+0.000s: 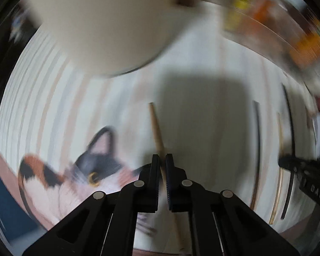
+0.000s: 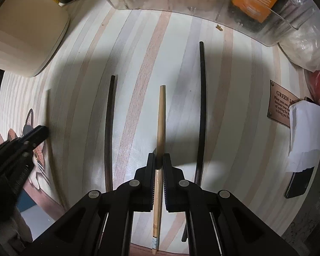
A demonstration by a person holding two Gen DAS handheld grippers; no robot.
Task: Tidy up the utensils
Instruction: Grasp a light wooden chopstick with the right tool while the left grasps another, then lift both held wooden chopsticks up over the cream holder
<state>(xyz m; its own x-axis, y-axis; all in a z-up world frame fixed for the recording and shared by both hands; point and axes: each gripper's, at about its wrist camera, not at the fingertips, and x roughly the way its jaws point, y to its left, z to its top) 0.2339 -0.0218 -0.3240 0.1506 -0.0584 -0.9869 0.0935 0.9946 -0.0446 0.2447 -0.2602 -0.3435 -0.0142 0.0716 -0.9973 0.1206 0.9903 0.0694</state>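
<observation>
In the blurred left wrist view, my left gripper [image 1: 162,156] is shut on a light wooden chopstick [image 1: 156,125] that points forward over the striped cloth. My right gripper [image 2: 159,156] is shut on another light wooden chopstick [image 2: 161,119], held along the fingers above the cloth. Two dark chopsticks lie on the cloth, one to its left [image 2: 109,128] and one to its right [image 2: 202,111]. The left gripper also shows at the left edge of the right wrist view [image 2: 38,133]. The right gripper shows at the right edge of the left wrist view [image 1: 288,163].
A cream rounded container [image 2: 25,38] stands at the far left. A clear plastic bin [image 2: 202,0] with orange and yellow packets stands at the back. A white plastic bag [image 2: 305,49], a brown sign [image 2: 279,104] and a phone under white paper [image 2: 303,149] lie right. A cat picture [image 1: 79,170] lies left.
</observation>
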